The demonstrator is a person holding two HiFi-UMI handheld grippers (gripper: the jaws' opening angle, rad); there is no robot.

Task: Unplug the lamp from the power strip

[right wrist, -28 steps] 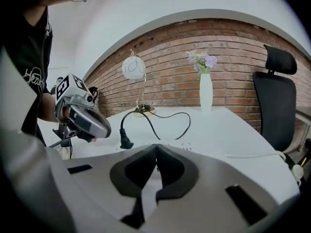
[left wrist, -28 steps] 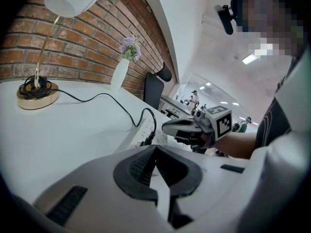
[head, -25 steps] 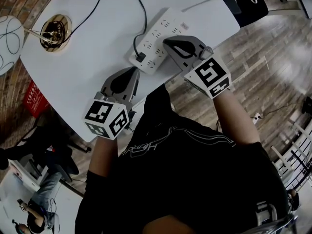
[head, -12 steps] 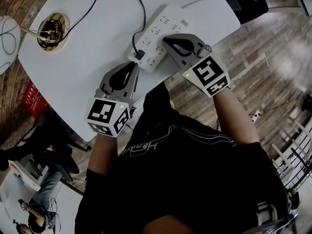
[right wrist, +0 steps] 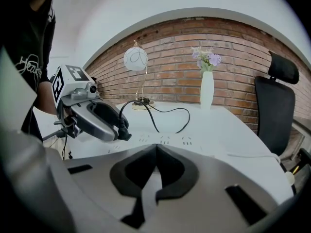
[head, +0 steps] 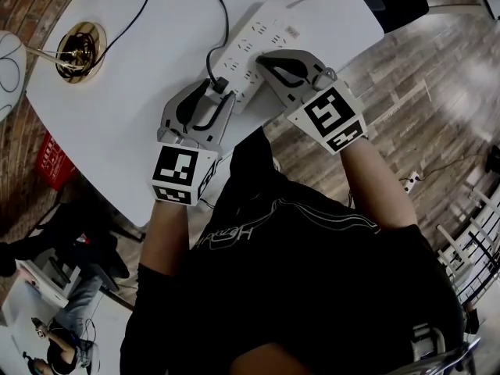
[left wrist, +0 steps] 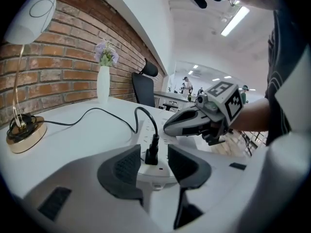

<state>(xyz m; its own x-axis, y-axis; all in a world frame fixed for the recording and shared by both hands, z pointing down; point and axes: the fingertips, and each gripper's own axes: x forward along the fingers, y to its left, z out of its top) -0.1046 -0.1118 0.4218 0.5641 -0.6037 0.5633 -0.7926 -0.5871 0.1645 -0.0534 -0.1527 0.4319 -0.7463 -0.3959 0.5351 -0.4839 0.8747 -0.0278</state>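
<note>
Across the upper left of the head view, the smooth white table (head: 117,123) carries the long white plastic power strip (head: 262,37); the right gripper (head: 266,62) seems to rest on it, jaws closed together. The left gripper (left wrist: 154,171) has just been opening; its ribbed dark pads flank the small black plug (left wrist: 151,155) at the strip's near end without pressing. Closing off-centre would likely pinch the round cord (head: 225,22) or tip the strip

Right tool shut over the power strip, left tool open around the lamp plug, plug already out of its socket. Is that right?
No: the left gripper view shows the plug still seated in the power strip. The left tool has just been opening its jaws, which stand apart around the plug, and the right tool is shut over the strip.
</note>
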